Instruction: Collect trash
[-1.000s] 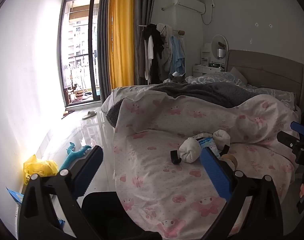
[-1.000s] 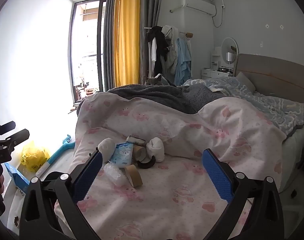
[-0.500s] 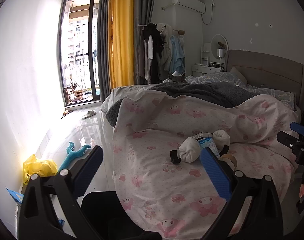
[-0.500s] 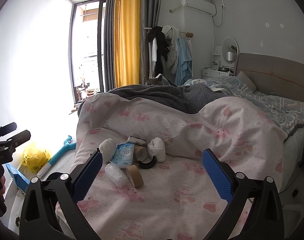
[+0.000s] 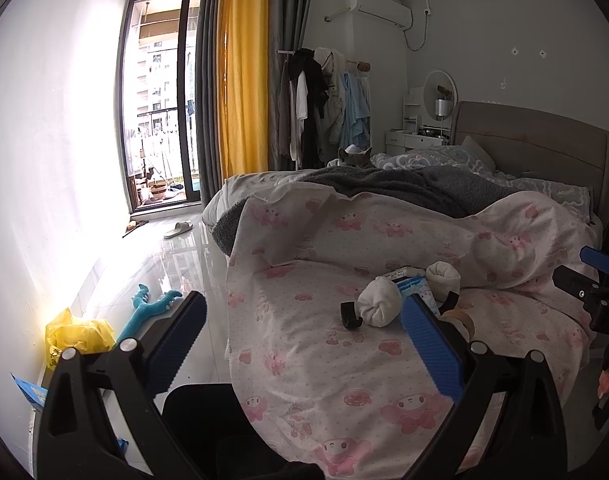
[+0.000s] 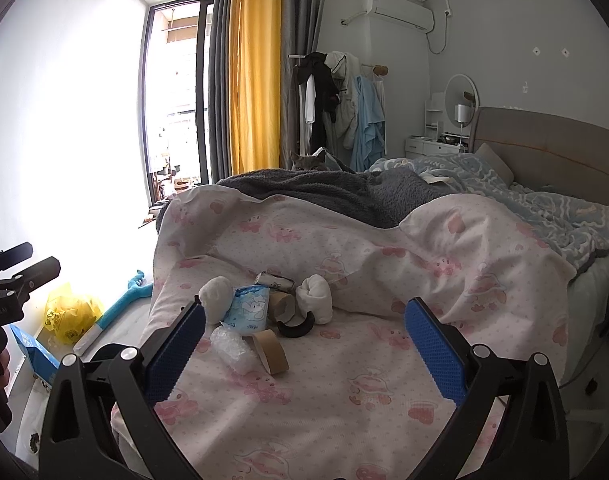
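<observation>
Left gripper [image 5: 304,340] hangs wide and empty over the near corner of the bed [image 5: 344,368], and in its own view the litter lies ahead and toward its right finger: one white wad [image 5: 378,307] in clear sight, a second white wad [image 5: 443,276] beyond it, one blue tissue packet [image 5: 414,286] between them, and one black curved strip [image 5: 350,315] just left of the nearer wad; the right finger hides the rest. A black bin [image 5: 208,420] sits directly beneath this gripper. I judge the soft quilt the chief hazard here, since a finger pressed low could pinch the cloth along with a wad and drag the heap. Right gripper [image 6: 304,344], likewise spread wide and holding nothing, looks at the pile from closer, ahead and nearer its left finger. Counted there: two white wads [image 6: 216,294], one blue tissue packet [image 6: 250,310], one clear crumpled plastic wrap [image 6: 232,350], one roll of brown tape [image 6: 270,350], one cardboard tube [image 6: 282,305], one black curved strip [image 6: 296,326], and one small flat pack [image 6: 274,280] behind them. Pieces touch or overlap, so closing on one may nudge a neighbour off the bed's left edge; the tape and tube could roll. One cat [image 6: 308,162] watches from beyond the grey blanket and might well step in.
</observation>
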The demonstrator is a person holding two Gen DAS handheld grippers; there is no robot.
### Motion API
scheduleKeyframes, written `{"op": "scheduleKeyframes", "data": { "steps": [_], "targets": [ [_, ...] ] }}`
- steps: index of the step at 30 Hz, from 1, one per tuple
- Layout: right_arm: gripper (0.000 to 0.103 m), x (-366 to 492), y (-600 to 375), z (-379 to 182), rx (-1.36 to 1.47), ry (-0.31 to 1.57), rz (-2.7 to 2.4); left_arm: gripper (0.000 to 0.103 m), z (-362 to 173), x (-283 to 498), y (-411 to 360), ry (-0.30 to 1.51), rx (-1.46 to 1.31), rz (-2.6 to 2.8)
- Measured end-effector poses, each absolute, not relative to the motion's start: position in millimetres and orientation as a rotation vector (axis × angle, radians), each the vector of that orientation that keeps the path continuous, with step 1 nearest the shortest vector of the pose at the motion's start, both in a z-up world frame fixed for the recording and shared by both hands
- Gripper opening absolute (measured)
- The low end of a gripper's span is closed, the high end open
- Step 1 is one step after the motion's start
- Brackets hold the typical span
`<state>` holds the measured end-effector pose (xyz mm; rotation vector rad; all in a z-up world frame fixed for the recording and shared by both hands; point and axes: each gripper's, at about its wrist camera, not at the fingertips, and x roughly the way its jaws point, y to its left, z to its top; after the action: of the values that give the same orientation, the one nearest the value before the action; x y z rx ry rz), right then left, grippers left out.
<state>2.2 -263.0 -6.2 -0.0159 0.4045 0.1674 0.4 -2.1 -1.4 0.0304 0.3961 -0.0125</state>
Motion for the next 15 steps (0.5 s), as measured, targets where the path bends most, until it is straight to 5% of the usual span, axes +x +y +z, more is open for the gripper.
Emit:
{"op": "scheduleKeyframes", "data": {
  "steps": [15],
  "targets": [
    [0.101, 2.1, -262.8, -6.5, -0.015, 0.405, 0.168, 0.100, 2.8, -0.2, 1.5, 0.393, 0.028, -0.014]
  ]
}}
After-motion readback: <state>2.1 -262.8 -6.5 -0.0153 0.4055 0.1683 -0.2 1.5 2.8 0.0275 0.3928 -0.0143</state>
